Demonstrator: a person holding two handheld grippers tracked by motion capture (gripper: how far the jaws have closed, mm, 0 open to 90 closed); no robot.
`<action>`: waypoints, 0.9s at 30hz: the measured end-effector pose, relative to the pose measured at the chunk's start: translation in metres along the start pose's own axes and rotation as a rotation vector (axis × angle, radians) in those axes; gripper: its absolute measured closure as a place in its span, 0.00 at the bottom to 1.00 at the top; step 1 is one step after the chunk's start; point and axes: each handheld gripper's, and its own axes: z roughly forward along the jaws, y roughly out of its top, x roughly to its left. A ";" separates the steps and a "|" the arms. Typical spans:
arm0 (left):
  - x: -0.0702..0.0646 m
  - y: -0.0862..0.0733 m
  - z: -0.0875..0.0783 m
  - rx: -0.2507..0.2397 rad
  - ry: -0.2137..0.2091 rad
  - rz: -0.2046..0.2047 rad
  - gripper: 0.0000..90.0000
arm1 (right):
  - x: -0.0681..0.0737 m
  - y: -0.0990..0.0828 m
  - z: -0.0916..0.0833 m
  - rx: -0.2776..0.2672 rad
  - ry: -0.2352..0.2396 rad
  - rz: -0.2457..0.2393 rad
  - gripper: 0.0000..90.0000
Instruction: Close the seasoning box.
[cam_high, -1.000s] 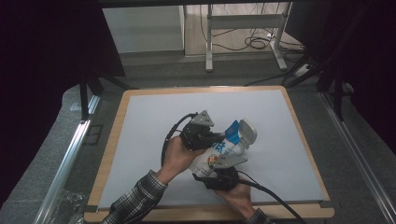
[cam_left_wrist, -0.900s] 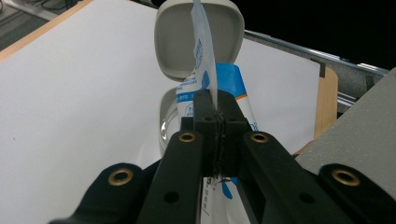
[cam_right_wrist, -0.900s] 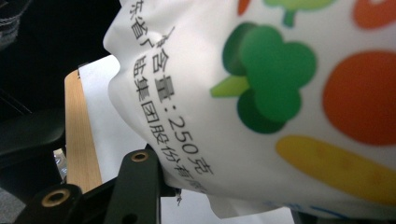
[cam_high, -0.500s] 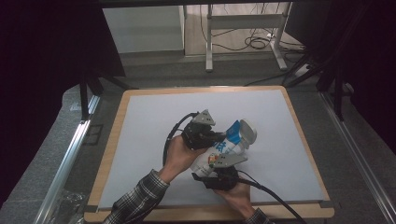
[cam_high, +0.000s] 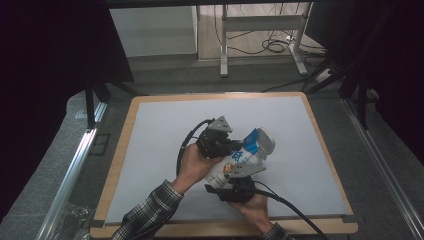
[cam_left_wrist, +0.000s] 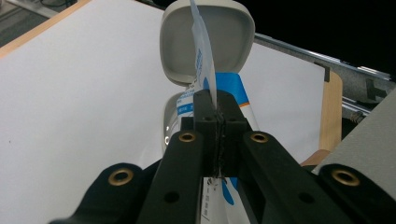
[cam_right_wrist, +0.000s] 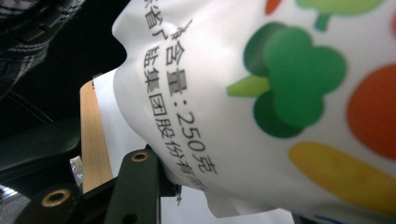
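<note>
Bottle (cam_high: 243, 157) mid-table, wooden edges (cam_high: 117, 160) well apart

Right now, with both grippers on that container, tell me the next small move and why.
Probably pull the left gripper slowly away, peeling the thin label sheet off the white container. Its jaws are pinched shut on that sheet below the open flip lid, and the right gripper clamps the container's body, so a gentle pull should peel the sheet rather than drag the container.

White pouch (cam_high: 240, 160) with blue label, grey flip cap open, tilted above mat
</note>
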 end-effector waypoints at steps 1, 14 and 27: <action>0.001 0.000 0.000 0.004 0.001 0.003 0.99 | 0.000 0.000 0.000 -0.002 0.002 0.003 0.65; 0.004 0.003 0.004 0.015 0.007 -0.001 0.99 | 0.000 0.003 -0.001 -0.011 0.024 0.014 0.65; 0.004 0.005 0.006 0.023 0.010 -0.006 0.99 | 0.000 0.005 -0.002 -0.017 0.035 0.020 0.65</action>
